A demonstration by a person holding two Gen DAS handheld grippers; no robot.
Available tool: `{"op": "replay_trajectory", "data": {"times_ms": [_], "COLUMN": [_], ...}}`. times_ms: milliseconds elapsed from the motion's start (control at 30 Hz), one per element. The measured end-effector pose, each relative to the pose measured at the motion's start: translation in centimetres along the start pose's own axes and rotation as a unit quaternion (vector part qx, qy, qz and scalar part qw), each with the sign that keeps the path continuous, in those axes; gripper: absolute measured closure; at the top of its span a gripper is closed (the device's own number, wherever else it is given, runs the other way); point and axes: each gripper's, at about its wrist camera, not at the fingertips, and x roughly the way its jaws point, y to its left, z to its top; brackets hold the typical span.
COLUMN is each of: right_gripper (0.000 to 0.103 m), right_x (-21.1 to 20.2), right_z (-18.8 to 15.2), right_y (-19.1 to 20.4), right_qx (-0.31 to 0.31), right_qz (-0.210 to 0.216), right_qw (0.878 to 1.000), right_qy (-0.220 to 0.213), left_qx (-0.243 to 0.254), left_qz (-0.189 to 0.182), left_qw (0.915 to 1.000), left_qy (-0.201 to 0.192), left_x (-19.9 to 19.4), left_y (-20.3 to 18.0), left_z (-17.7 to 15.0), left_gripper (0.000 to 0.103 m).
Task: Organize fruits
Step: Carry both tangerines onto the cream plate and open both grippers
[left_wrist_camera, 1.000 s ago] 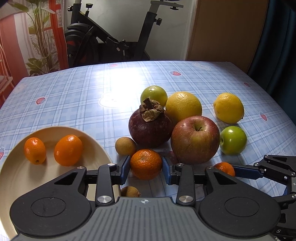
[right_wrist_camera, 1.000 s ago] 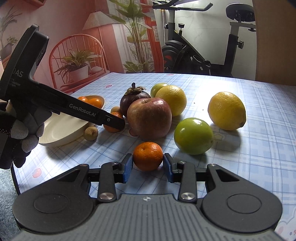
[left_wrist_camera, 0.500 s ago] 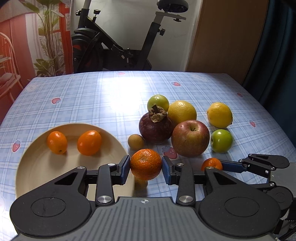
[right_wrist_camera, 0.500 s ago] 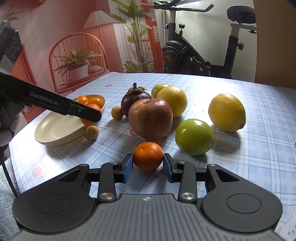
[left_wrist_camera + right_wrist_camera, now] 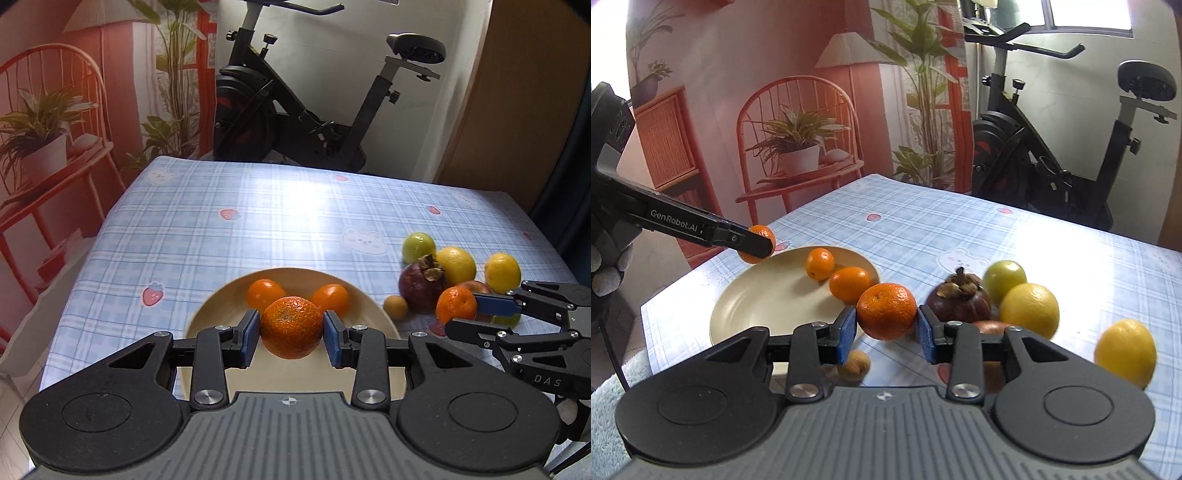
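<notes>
Far left, right wrist view: a gloved hand (image 5: 607, 266) is seen on the left gripper (image 5: 291, 328). Its blue pads are clamped on a mandarin (image 5: 291, 327), carried clear above the cream plate (image 5: 218, 306).

On the plate 2 small orange fruits (image 5: 264, 294) are lying side by side at the far rim, touching or nearly so.

Just right of the plate, on the checked tablecloth (image 5: 236, 236), a small tan fruit (image 5: 395, 307) is noted. Beside it a dark purple mangosteen (image 5: 421, 291) is set, dry calyx up, with a green fruit (image 5: 418, 246) behind it and a yellow citrus (image 5: 457, 265) against its right side. A red apple (image 5: 471, 284) is mostly hidden behind the right gripper.

Right gripper (image 5: 887, 328): pads are pinched on a second mandarin (image 5: 887, 311), lifted off the cloth near the plate's right edge.

Farther right, a lemon (image 5: 502, 272) is lying apart from the cluster; it is blurred in the right wrist view.

Behind the table an exercise bike (image 5: 295, 122) is standing, with a red chair (image 5: 798, 147) holding a potted plant (image 5: 796, 147) to its left.
</notes>
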Motion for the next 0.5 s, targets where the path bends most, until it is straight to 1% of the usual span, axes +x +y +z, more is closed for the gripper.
{"op": "replay_trajectory", "data": {"times_ms": [200,300,500], "right_gripper": [0.065,0.065,0.065], "right_x": [5.3,6.8,8.9], "right_z": [0.2,0.4,0.7], "right_y": [2.3,2.7,2.6], "right_qx": [-0.025,-0.03,-0.043], "right_qz": [0.015,0.019,0.009], "right_qw": [0.998,0.998,0.996], "right_qy": [0.048,0.06,0.082], "left_qx": [0.005,0.006,0.007], "left_qz": [0.019,0.022,0.019], "left_qw": [0.9995,0.9992,0.9993], "left_qy": [0.027,0.033,0.032], "left_x": [2.7,3.8,5.2], "left_y": [1.9,2.7,3.2], "left_z": [-0.6,-1.0,-1.4], "left_gripper": [0.064,0.064,0.064]}}
